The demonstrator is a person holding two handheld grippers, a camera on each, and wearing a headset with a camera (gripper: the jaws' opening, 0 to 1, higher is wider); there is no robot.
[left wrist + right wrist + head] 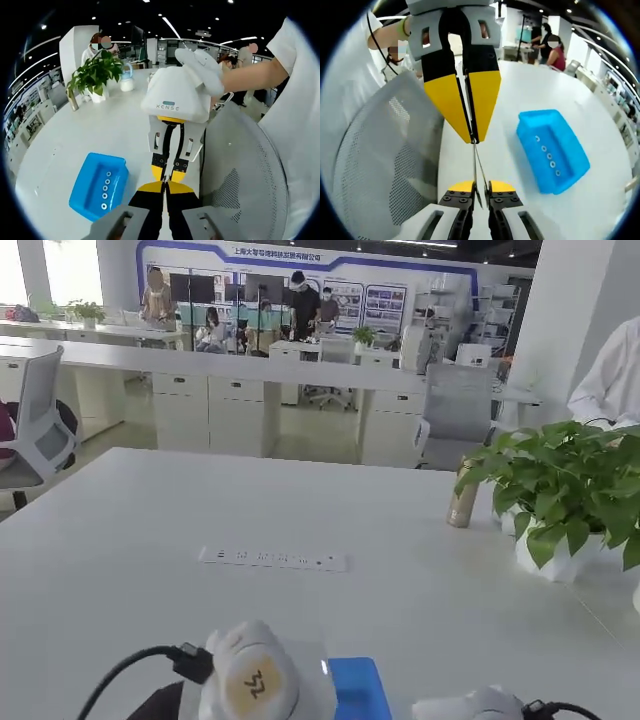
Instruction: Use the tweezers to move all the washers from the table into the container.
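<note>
Right gripper (481, 192) and left gripper (472, 139) pinch tweezers (476, 167).

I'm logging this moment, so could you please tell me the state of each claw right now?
Left claw: closed, pinching the far end of the tweezers.
Right claw: closed on the tweezers' near end.

"XENSE" stands in grey letters on the white housing (172, 97) of the right claw (169, 175) (the Chinese lettering on the wall banner (300, 254) is too small to read).
</note>
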